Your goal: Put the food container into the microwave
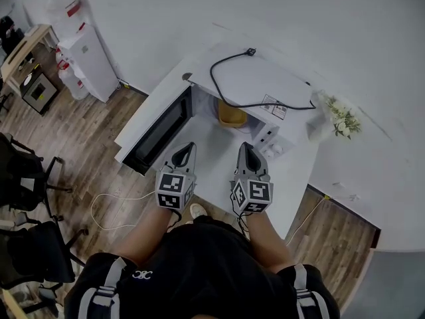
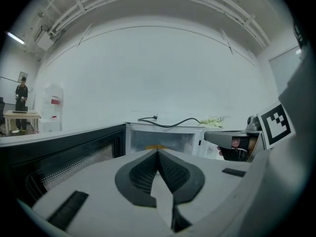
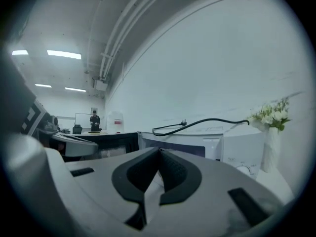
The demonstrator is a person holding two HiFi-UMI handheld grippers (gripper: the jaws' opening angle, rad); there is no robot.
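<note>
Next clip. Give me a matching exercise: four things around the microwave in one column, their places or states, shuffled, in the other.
1. food container
2. power cord
3. flowers
4. microwave door

A. swung open
B. lying on top of the microwave
C. right of it in the head view
D. inside it

Pairs: 1-D, 2-B, 3-C, 4-A

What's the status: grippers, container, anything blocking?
Left gripper shut, empty; right gripper shut, empty. Food container inside microwave, door open. Cord on top, not blocking.
</note>
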